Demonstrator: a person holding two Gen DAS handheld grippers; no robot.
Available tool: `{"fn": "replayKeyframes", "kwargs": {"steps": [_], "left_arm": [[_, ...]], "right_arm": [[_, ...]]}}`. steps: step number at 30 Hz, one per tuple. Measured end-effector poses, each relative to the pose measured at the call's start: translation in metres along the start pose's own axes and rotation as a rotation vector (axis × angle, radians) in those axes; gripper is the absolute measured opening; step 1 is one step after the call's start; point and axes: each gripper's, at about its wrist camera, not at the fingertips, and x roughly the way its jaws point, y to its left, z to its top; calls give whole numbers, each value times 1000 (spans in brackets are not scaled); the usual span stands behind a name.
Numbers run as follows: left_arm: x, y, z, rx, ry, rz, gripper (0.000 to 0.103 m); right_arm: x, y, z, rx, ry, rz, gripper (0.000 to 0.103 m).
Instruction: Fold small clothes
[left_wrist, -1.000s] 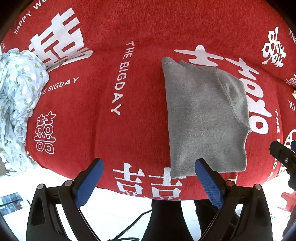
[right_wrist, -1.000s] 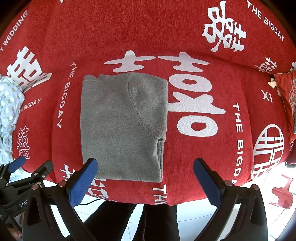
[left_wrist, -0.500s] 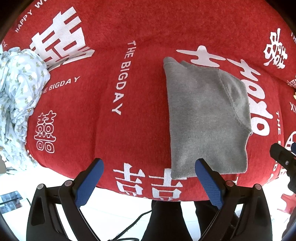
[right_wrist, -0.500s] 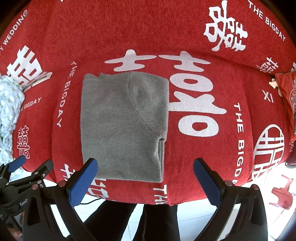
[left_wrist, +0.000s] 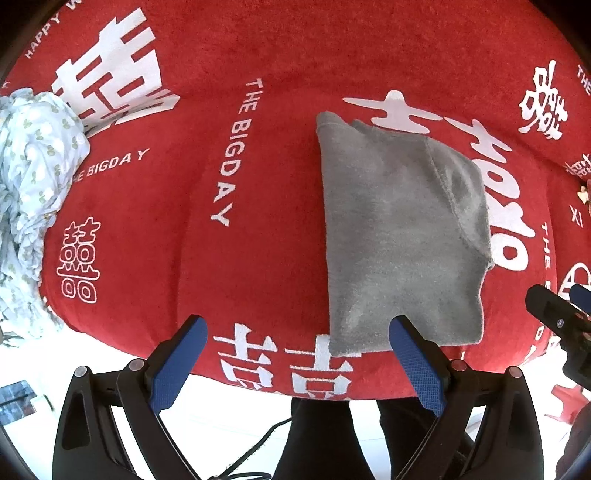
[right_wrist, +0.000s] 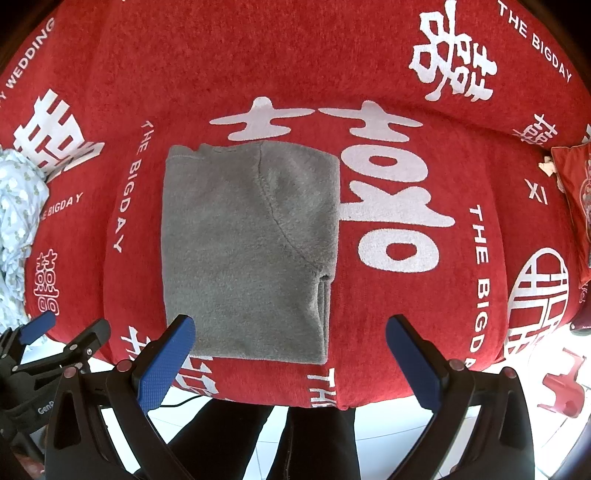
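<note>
A grey fleece garment (left_wrist: 399, 236) lies folded into a neat rectangle on the red cover; it also shows in the right wrist view (right_wrist: 247, 251). My left gripper (left_wrist: 299, 362) is open and empty, held above the cover's near edge, its right finger over the garment's near left corner. My right gripper (right_wrist: 291, 358) is open and empty, its left finger over the garment's near left corner. A crumpled pale floral garment (left_wrist: 33, 192) lies at the far left, and shows in the right wrist view (right_wrist: 18, 221).
The red cover (right_wrist: 424, 325) with white lettering spans a cushioned seat. A red cushion (right_wrist: 576, 199) sits at the right. White floor and the person's dark legs (right_wrist: 295, 439) are below the near edge. A small red stool (right_wrist: 565, 391) stands on the floor at right.
Both grippers have stayed open and almost still; the views shifted only slightly. The grey garment has not moved.
</note>
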Motion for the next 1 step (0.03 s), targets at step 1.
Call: {"fn": "replayKeyframes", "kwargs": {"steps": [1], "left_arm": [[0, -1, 0, 1, 0, 2, 99]], "right_arm": [[0, -1, 1, -3, 0, 0, 103]]}}
